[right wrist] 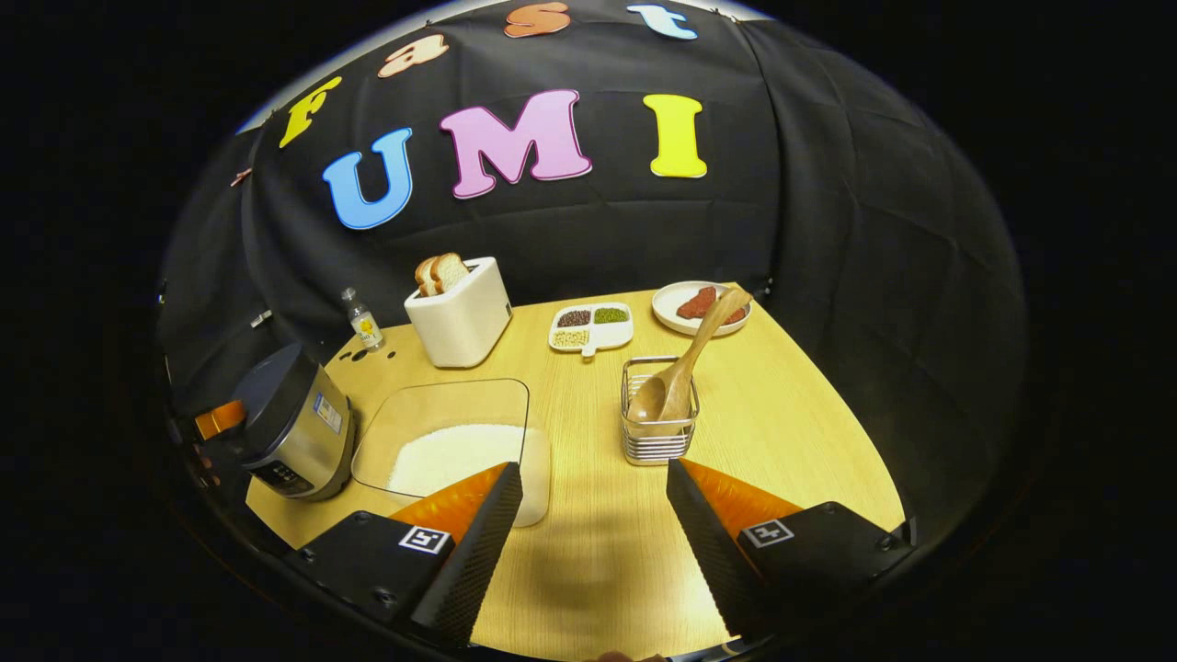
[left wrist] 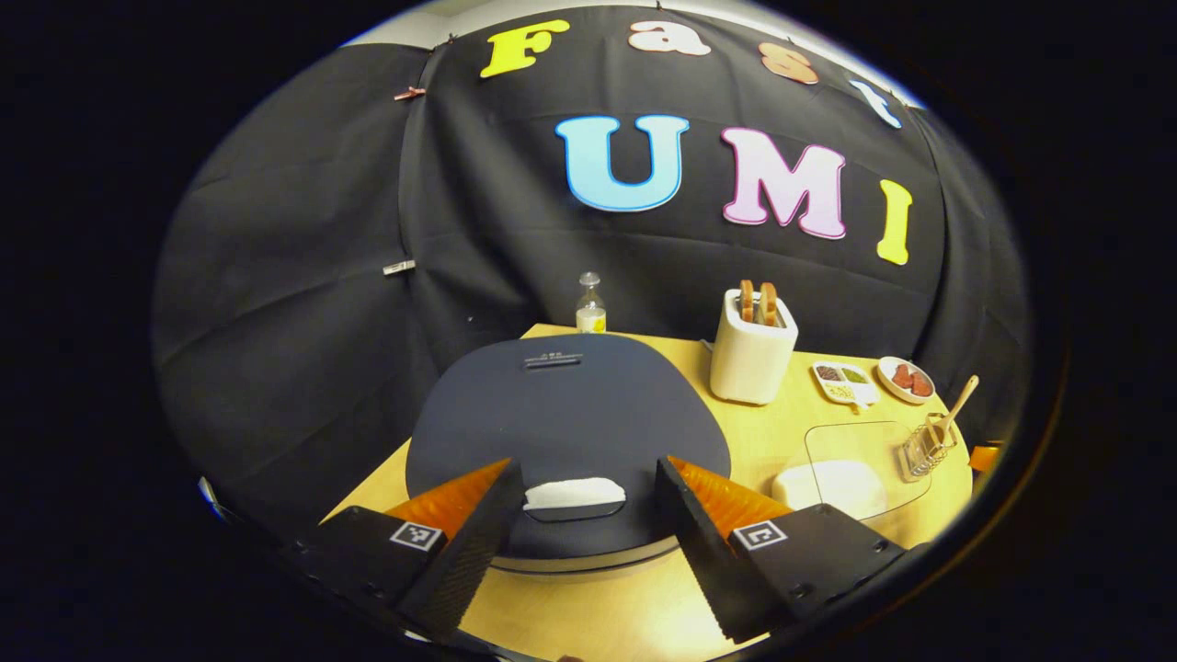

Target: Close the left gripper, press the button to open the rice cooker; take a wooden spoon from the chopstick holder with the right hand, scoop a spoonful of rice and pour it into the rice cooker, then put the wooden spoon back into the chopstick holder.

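Left claw (left wrist: 588, 501) spread wide, level over the closed rice cooker (left wrist: 565, 432); right claw (right wrist: 593, 506) wide above the tabletop (right wrist: 782, 414), empty.

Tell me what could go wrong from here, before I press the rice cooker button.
1. The left gripper is open, straddling the white button; unclosed, it may slip past it.
2. The rice cooker sits near the table edge; a hard push might shift it.
3. The wooden spoon leans in the chopstick holder; lifting it might tip the holder.

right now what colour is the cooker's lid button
White, on the dark lid; the button shows best in the left gripper view.
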Action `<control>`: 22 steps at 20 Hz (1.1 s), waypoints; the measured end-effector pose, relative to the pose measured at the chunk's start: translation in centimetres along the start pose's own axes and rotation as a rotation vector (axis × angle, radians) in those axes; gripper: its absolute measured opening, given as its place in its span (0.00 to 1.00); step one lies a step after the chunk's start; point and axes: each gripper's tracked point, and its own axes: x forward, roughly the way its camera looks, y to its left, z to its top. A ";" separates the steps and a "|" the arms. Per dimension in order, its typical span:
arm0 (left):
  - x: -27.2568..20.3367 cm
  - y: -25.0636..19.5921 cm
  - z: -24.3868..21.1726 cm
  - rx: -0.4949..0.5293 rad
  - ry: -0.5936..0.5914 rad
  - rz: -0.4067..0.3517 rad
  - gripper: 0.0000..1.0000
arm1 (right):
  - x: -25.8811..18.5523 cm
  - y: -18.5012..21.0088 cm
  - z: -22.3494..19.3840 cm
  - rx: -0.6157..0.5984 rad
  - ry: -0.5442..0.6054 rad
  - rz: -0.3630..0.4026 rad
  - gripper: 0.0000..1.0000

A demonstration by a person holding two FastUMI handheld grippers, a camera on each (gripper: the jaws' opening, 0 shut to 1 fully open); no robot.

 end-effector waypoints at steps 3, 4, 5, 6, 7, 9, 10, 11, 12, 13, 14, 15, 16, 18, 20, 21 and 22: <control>-2.2 -1.5 2.1 0.039 -0.091 -0.083 0.98 | -2.5 0.9 2.4 -0.019 -0.076 -0.025 0.99; -3.2 -2.2 3.2 0.049 -0.130 -0.114 0.98 | -3.6 1.4 3.6 -0.028 -0.114 -0.027 0.99; -4.3 -2.8 4.2 0.055 -0.161 -0.135 0.98 | -4.9 1.9 5.0 -0.044 -0.160 -0.028 0.99; -5.3 -3.2 5.2 0.061 -0.193 -0.149 0.98 | -6.1 2.4 6.3 -0.065 -0.208 -0.026 0.99; -6.6 -3.8 6.4 0.063 -0.223 -0.162 0.98 | -7.5 2.9 7.8 -0.088 -0.256 -0.019 0.99; -9.4 -5.2 8.5 0.066 -0.287 -0.185 0.97 | -10.0 3.6 9.9 -0.116 -0.338 -0.004 0.99; -10.7 -6.0 9.3 0.067 -0.312 -0.193 0.98 | -11.2 3.7 10.7 -0.121 -0.370 0.003 0.99; -12.1 -6.8 9.8 0.067 -0.330 -0.198 0.98 | -12.4 3.6 11.3 -0.122 -0.398 0.009 0.99; -13.3 -7.6 10.0 0.068 -0.344 -0.201 0.98 | -13.4 3.4 11.7 -0.122 -0.424 0.018 0.99; -14.5 -8.3 10.1 0.067 -0.354 -0.204 0.98 | -14.5 3.2 12.2 -0.126 -0.451 0.026 0.99; -15.4 -9.1 10.0 0.063 -0.357 -0.203 0.98 | -15.5 2.6 12.6 -0.128 -0.475 0.031 0.99; -16.4 -9.7 9.8 0.056 -0.353 -0.201 0.97 | -16.2 2.0 12.7 -0.119 -0.485 0.039 0.99; -17.6 -10.6 9.5 0.047 -0.354 -0.207 0.96 | -16.7 1.6 12.4 -0.099 -0.487 0.049 0.99; -19.6 -11.5 9.1 0.058 -0.360 -0.198 0.97 | -17.8 0.2 12.1 -0.064 -0.498 0.056 0.99; -21.4 -12.0 8.6 0.082 -0.367 -0.180 0.96 | -18.4 -0.8 11.5 -0.049 -0.497 0.065 0.99; -22.0 -12.3 8.4 0.084 -0.371 -0.177 0.96 | -18.7 -1.2 11.2 -0.046 -0.496 0.071 1.00; -22.6 -12.5 8.3 0.082 -0.375 -0.174 0.96 | -19.0 -1.5 11.0 -0.048 -0.496 0.072 0.99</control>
